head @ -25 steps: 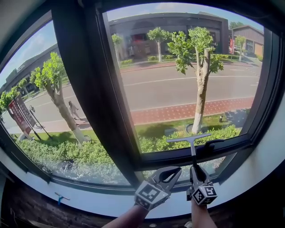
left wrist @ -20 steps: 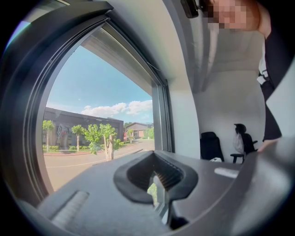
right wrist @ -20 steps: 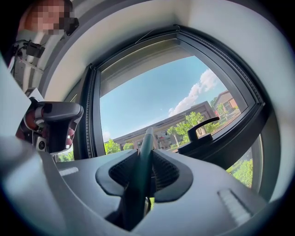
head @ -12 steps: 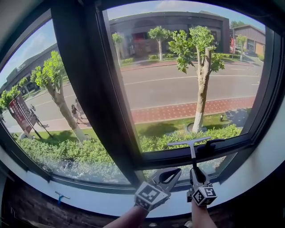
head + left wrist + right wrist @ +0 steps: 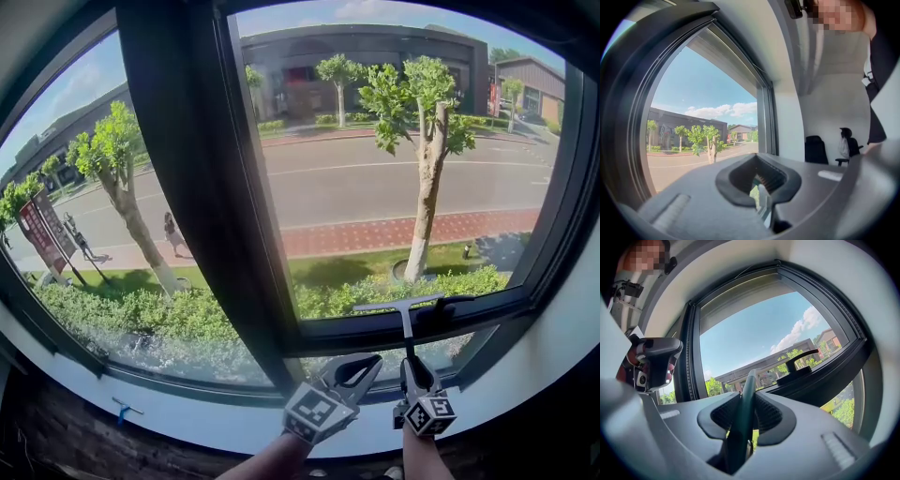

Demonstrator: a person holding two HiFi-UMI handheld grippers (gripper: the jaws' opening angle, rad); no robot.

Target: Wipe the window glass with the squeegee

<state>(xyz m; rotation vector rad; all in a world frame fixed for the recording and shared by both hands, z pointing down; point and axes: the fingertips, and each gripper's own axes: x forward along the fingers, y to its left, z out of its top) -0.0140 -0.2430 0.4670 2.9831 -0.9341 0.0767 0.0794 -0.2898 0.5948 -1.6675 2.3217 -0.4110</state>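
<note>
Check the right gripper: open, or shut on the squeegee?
Shut on the squeegee: the right gripper's fingers press both sides of its dark handle.

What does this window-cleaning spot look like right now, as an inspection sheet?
Surface: window glass, the right pane in a dark frame, with a white sill below.
Job's things: squeegee, blade low on the pane beside the window handle, shaft pointing down.
Clutter: one small blue thing on the sill at left.
Grippers: right tool shut on the squeegee's shaft; left tool shut, holding nothing.
Cables: nothing seen.
Surroundings: trees and a road outside; office chairs in the room.
</note>
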